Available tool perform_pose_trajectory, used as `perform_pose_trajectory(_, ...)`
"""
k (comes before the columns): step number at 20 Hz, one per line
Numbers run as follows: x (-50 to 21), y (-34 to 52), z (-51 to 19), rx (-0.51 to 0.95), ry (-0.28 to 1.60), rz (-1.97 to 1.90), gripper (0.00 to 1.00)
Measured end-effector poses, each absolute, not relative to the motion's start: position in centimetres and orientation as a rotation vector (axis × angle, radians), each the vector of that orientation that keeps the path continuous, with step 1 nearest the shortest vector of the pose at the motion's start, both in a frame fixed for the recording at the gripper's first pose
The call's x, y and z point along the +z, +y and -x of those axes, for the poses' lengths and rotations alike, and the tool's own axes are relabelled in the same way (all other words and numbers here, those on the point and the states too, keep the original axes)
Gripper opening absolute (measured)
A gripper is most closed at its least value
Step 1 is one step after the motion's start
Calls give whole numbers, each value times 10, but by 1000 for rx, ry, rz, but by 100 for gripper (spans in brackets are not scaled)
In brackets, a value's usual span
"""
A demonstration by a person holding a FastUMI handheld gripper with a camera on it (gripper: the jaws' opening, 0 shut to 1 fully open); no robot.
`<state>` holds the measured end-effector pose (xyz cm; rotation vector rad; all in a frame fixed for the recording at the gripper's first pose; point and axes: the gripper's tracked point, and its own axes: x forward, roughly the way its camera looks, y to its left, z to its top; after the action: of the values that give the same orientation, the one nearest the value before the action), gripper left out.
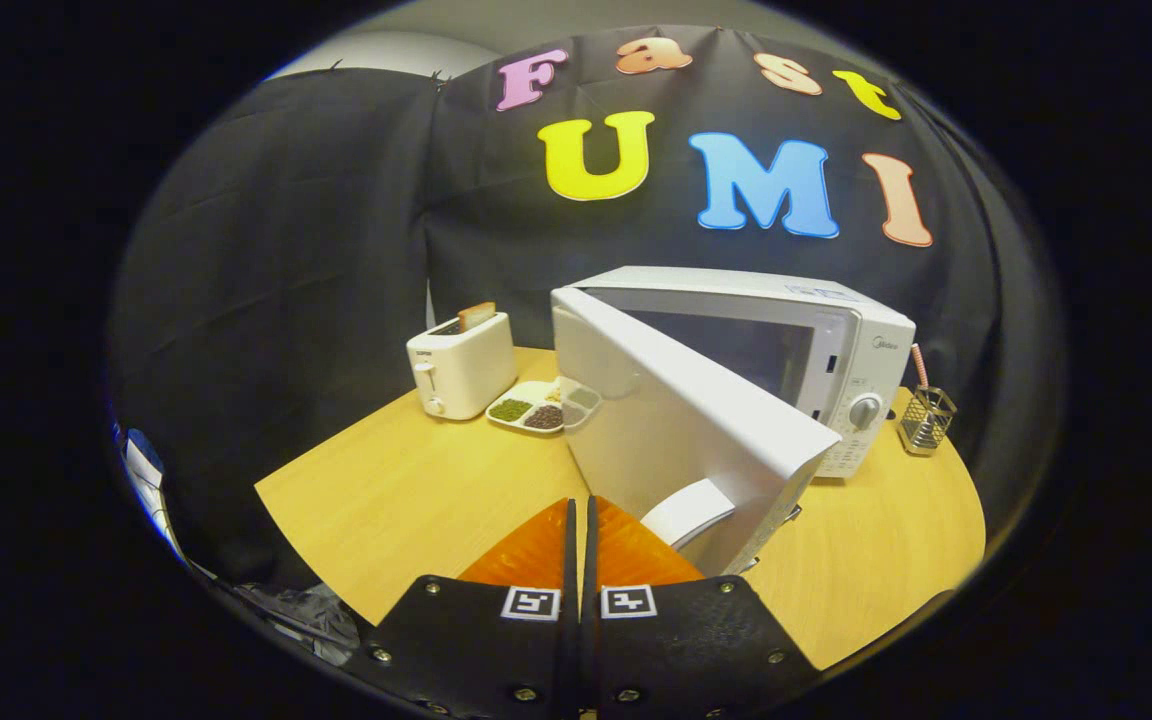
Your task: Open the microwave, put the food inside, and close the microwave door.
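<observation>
Hand-held gripper [581,515] low over the near edge of the bench [406,490], its two fingers [536,550] pressed together with only a thin seam between them, nothing held. Microwave [836,340] stands toward the far right of the bench, door [676,420] swung wide open toward the gripper; the door's free edge sits just ahead of and right of the fingertips, its handle [688,512] close beside the right finger, contact not clear. Food tray [541,405], compartmented with dark and green portions, lies on the bench between the toaster [461,365] and the open door, partly hidden behind the door's hinge side. Toaster at far left of the bench, a slice of bread [476,316] standing up in its slot. Wire holder [926,420] near the far right edge, just beside the microwave.
</observation>
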<state>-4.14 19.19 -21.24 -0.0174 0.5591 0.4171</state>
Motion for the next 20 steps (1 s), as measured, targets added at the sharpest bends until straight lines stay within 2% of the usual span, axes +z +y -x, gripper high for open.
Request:
perform_pose_trajectory(10,-222,112,-47,241,565,-28,1)
perform_pose_trajectory(20,-240,80,-143,123,553,-11,1)
